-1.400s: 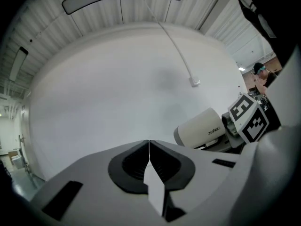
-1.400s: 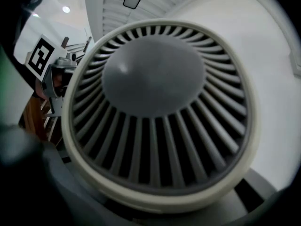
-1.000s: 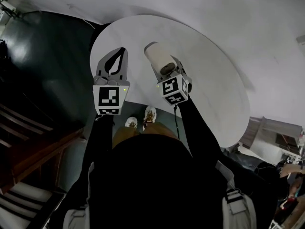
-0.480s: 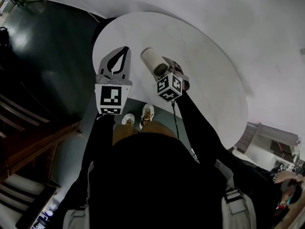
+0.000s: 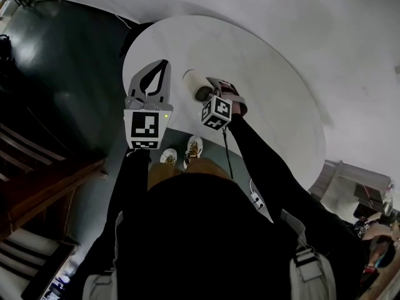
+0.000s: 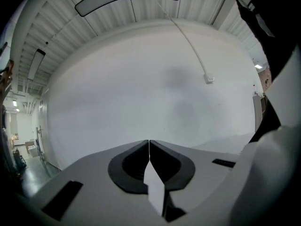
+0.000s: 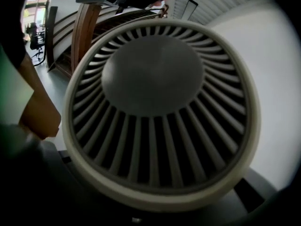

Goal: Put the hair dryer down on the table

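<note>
At the near edge of the round table (image 5: 269,67), the left gripper (image 5: 161,67) is held aside, closed on nothing, while the hair dryer (image 5: 197,85) is clamped in the right gripper (image 5: 217,87), angled low, seemingly for laying down.

The hair dryer (image 7: 155,107) grille fills the right gripper view, covering most of my right fingers (image 7: 261,188). In the head view my right gripper (image 5: 219,92) hides its handle; contact with the worktop (image 5: 275,92) cannot be determined.
</note>
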